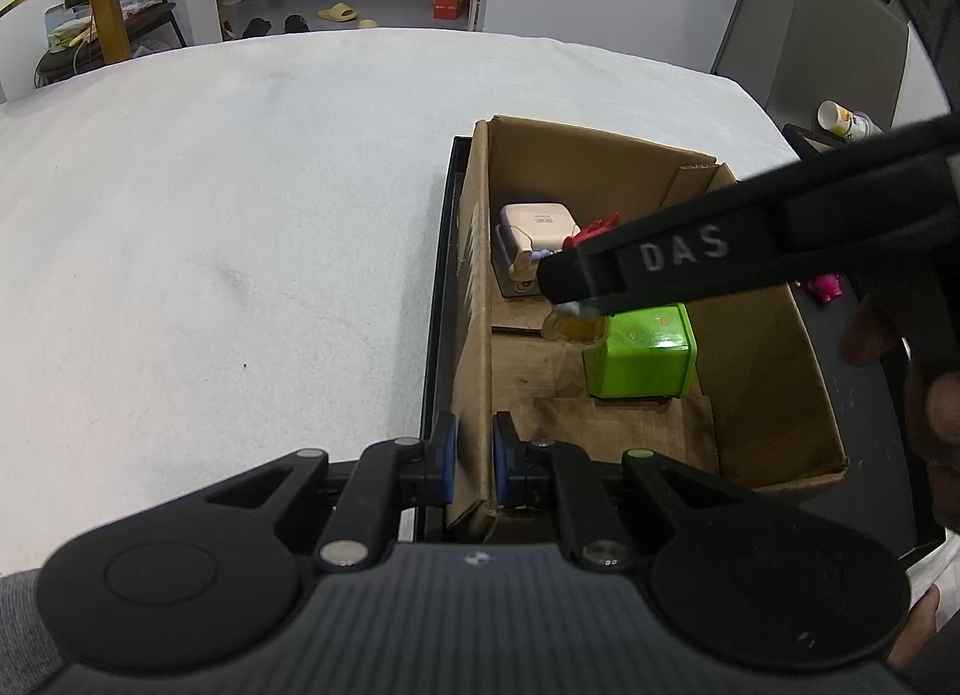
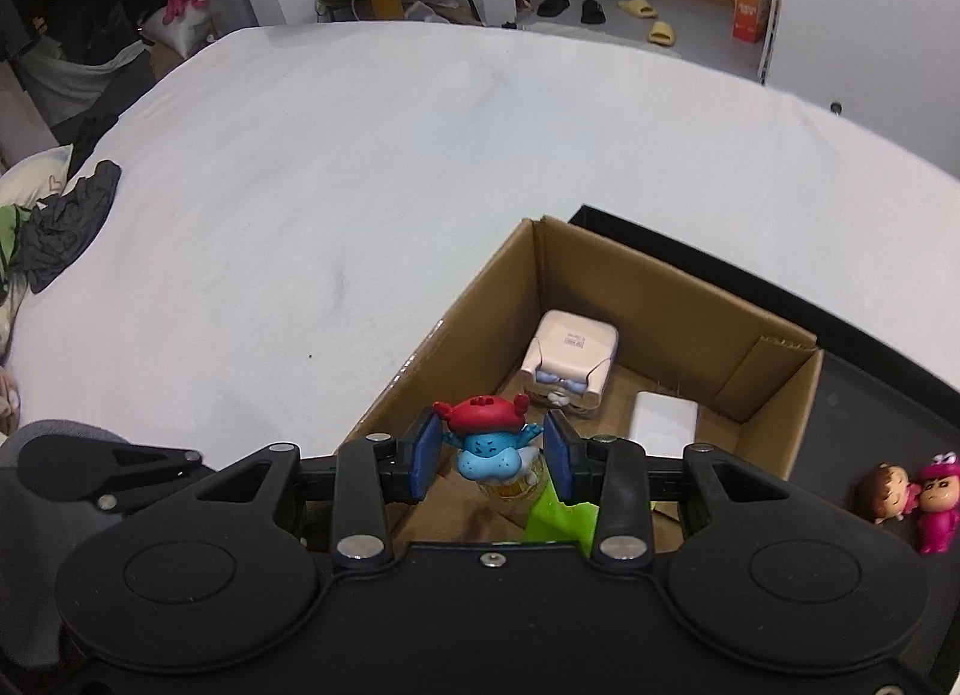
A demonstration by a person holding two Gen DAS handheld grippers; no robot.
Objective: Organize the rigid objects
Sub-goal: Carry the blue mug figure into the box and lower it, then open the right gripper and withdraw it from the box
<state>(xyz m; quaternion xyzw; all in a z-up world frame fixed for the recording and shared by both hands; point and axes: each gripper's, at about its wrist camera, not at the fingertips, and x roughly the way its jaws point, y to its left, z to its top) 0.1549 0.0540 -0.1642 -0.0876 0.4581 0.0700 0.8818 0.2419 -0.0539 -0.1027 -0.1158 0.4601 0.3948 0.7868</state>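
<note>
An open cardboard box (image 1: 774,359) (image 2: 672,299) stands on a black tray. My left gripper (image 1: 471,461) is shut on the box's left wall, one pad on each side. My right gripper (image 2: 489,452) is over the box with a blue figurine with a red cap (image 2: 489,440) between its pads; the figurine sits on a yellowish base (image 1: 573,327). The pads look slightly apart from it, so the grip is unclear. Inside the box lie a cream blocky toy (image 2: 570,359) (image 1: 537,227), a green box (image 1: 645,350) and a white flat block (image 2: 665,424).
Two small dolls, one brown-haired (image 2: 882,494) and one pink (image 2: 939,500), stand on the black tray (image 2: 870,395) right of the box. The tray lies on a white bed (image 1: 210,215). Dark clothes (image 2: 66,227) lie at the bed's far left edge.
</note>
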